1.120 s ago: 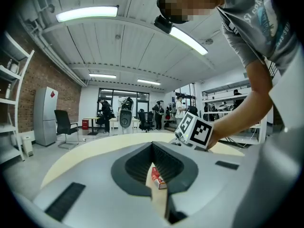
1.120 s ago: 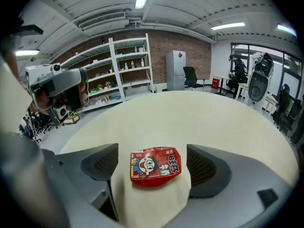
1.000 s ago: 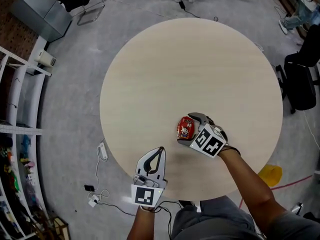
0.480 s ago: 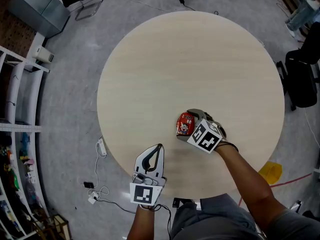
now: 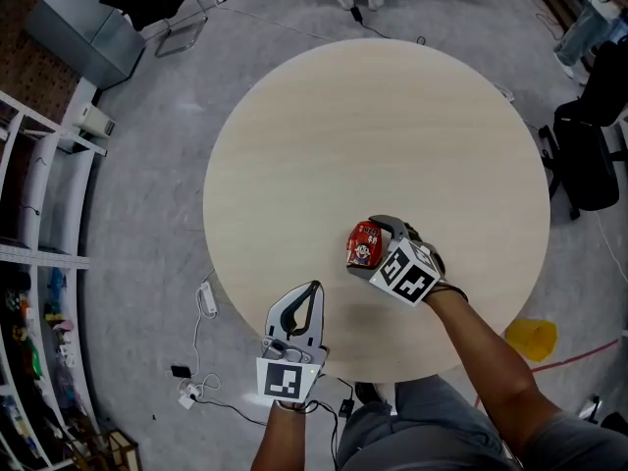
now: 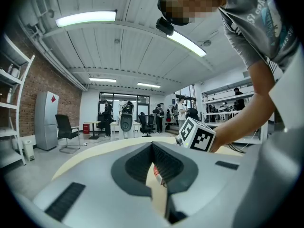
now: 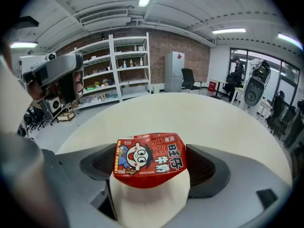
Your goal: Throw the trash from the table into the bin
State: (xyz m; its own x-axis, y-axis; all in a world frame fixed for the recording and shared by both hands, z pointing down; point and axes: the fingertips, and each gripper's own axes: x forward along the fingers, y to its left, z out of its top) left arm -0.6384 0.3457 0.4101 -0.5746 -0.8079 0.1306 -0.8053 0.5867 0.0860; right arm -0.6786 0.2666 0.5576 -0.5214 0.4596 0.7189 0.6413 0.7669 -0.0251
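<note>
- The red milk carton (image 5: 365, 243) sits on the bench (image 5: 373, 116), near our edge.
- Our right claw (image 7: 152, 167) has just been opening. It straddles the carton at full spread, not yet pressing, we judge, ready to grip.
- Our left claw (image 5: 315, 292) waits pinched together and empty, out of the way.
- A yellow container (image 5: 531, 339) on the floor may be the bin.

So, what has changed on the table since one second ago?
The jaws of the right tool have just been opening wider, with the red milk carton between them, not gripped yet. The carton has kept its place on the round table, and the shut left tool has not visibly moved.
</note>
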